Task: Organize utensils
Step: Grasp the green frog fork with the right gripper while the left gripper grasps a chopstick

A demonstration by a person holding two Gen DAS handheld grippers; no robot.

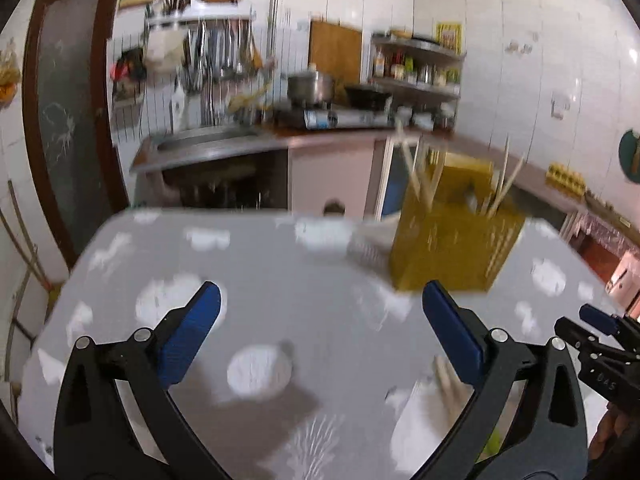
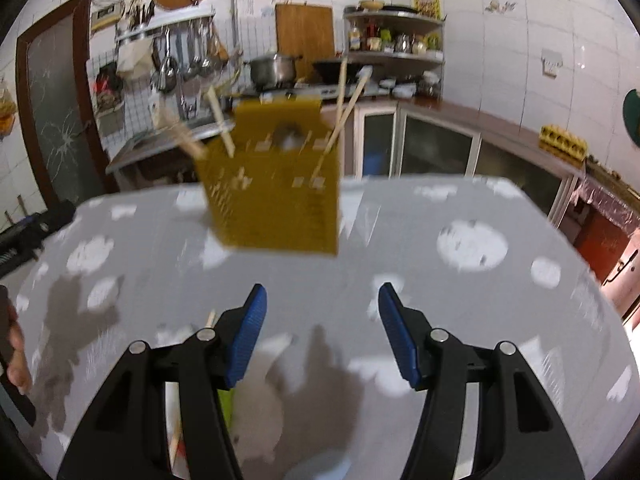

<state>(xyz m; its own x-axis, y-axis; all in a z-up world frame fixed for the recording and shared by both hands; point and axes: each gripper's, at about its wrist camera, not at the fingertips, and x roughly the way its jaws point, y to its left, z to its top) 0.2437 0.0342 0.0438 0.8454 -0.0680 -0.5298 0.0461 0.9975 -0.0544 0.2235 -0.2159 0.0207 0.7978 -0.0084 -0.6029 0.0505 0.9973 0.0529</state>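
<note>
Both grippers empty and spread above the table, reaching for loose utensils.

Left gripper (image 1: 320, 320) has its jaws at full spread with nothing between them; right gripper (image 2: 322, 320) stands partly apart, also holding nothing. A yellow utensil holder (image 2: 276, 196) stands upright on the far part of the grey patterned table (image 2: 460, 300), already carrying several wooden chopsticks (image 2: 344, 120). More chopsticks (image 1: 446, 380) lie blurred on the near edge of the table, just under the left gripper's right finger. Judging by this, the pick-up step is beginning; the next move calls for lowering one gripper over a loose chopstick, clamping across its shaft, then carrying it to the holder.
</note>
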